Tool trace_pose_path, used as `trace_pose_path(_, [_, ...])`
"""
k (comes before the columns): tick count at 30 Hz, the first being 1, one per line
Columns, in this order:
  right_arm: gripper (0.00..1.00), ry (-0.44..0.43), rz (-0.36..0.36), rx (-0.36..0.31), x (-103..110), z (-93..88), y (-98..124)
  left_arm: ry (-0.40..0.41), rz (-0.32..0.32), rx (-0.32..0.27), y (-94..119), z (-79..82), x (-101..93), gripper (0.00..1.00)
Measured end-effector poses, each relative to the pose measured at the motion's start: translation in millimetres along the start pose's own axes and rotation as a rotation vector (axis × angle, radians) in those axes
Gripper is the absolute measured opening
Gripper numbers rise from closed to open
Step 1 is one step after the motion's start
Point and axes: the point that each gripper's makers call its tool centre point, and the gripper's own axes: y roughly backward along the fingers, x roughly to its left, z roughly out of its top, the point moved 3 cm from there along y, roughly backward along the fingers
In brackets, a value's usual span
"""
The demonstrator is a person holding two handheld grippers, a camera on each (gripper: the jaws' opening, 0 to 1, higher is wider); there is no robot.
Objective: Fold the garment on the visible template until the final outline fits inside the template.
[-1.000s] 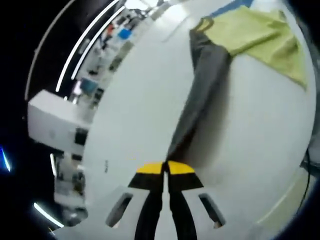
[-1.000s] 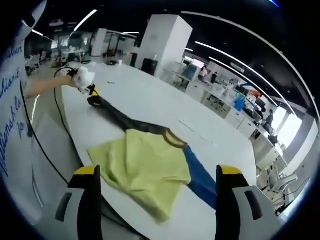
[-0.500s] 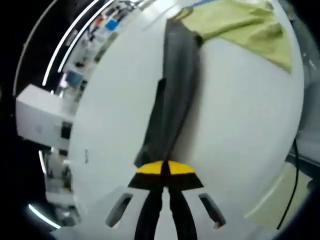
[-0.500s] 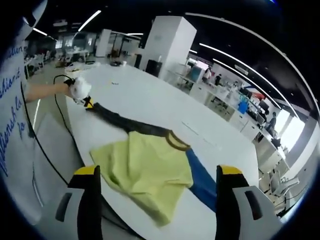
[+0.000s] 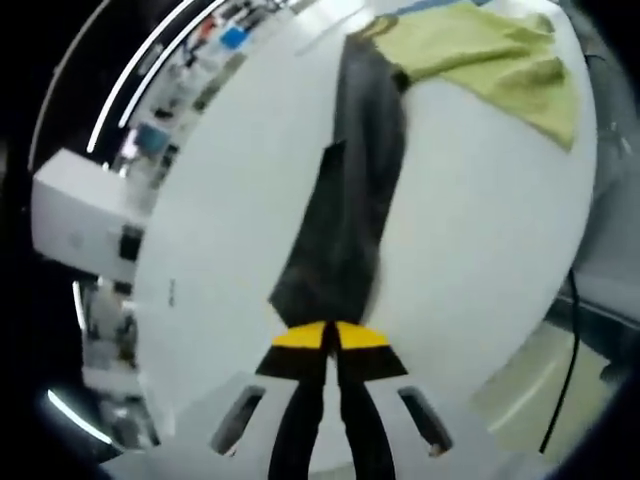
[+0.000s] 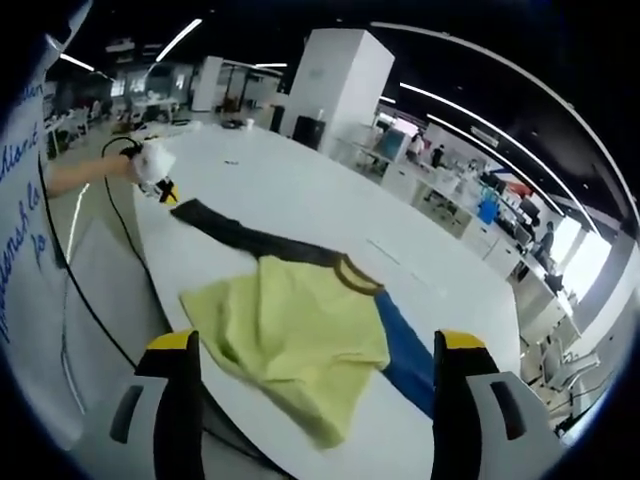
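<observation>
With the left gripper [image 5: 329, 337] closed on the cuff end of the dark grey sleeve [image 5: 352, 200], that sleeve runs straight away from its fingers along the white table [image 5: 230, 200] toward the yellow-green body of the garment [image 5: 490, 55]. Long axis of the sleeve is roughly in line with the left fingers. In the right gripper view, the right gripper [image 6: 315, 370] is open, holding nothing, hovering just short of the garment's near hem [image 6: 290, 345]; blue sleeve [image 6: 400, 350] lies off to its right. I can't make out any template outline. Likely next: left carries the sleeve inward over the body, since it's the hand with a grip.
</observation>
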Motion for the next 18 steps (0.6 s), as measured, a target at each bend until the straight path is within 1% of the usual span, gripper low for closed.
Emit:
trace_pose_path(1, [0.95, -0.004, 0.003, -0.001, 0, -0.6, 0, 0.010, -0.003, -0.021, 3, 4.3, -0.2, 0.01])
trace_pose_path(2, [0.95, -0.006, 0.005, -0.002, 0, -1.0, 0, 0.029, -0.009, -0.055, 6, 10.7, -0.7, 0.03])
trace_pose_path(3, [0.95, -0.010, 0.008, -0.005, 1, -1.5, 0, 0.087, -0.021, -0.110, 12, 21.1, -1.4, 0.06])
trace_pose_path(4, [0.95, -0.010, 0.008, -0.007, 0, -2.0, 0, 0.118, -0.030, -0.152, 16, 29.0, -1.8, 0.12])
trace_pose_path(5, [0.95, -0.009, 0.008, -0.007, 0, -2.7, -1, 0.169, -0.070, -0.203, 21, 39.4, -5.6, 0.16])
trace_pose_path(6, [0.95, -0.009, 0.009, -0.007, 0, -3.3, -1, 0.202, -0.081, -0.214, 24, 44.1, -6.7, 0.19])
trace_pose_path(7, [0.95, -0.012, 0.012, -0.012, 0, -3.6, -1, 0.181, -0.078, -0.223, 28, 48.8, -7.7, 0.20])
trace_pose_path(9, [0.95, -0.020, 0.017, -0.017, 1, -4.2, -1, 0.164, -0.079, -0.225, 31, 54.8, -12.1, 0.21])
trace_pose_path(10, [0.95, -0.021, 0.017, -0.020, 0, -5.5, -1, 0.159, -0.106, -0.246, 34, 61.8, -17.5, 0.25])
trace_pose_path(11, [0.95, -0.022, 0.016, -0.019, 0, -6.8, -1, 0.185, -0.140, -0.264, 37, 67.5, -23.2, 0.27])
trace_pose_path(12, [0.95, -0.024, 0.013, -0.017, -1, -9.2, 0, 0.211, -0.171, -0.299, 40, 74.6, -27.0, 0.29])
trace_pose_path(13, [0.96, -0.025, 0.009, -0.015, -2, -11.0, 0, 0.219, -0.190, -0.332, 43, 79.9, -29.0, 0.31])
trace_pose_path(14, [0.96, -0.022, 0.001, -0.006, -4, -15.1, 1, 0.251, -0.232, -0.380, 50, 88.8, -34.2, 0.35])
trace_pose_path(15, [0.96, -0.020, -0.003, 0.002, -4, -17.9, 1, 0.279, -0.255, -0.399, 52, 93.0, -36.7, 0.39])
trace_pose_path(16, [0.96, -0.022, -0.004, 0.007, -5, -21.2, 2, 0.314, -0.292, -0.422, 55, 98.6, -40.5, 0.44])
trace_pose_path(17, [0.96, -0.027, -0.003, 0.008, -5, -22.8, 2, 0.321, -0.301, -0.423, 55, 100.2, -41.9, 0.45])
trace_pose_path(18, [0.96, -0.033, 0.000, 0.009, -5, -24.4, 2, 0.306, -0.299, -0.417, 55, 100.7, -42.6, 0.45])
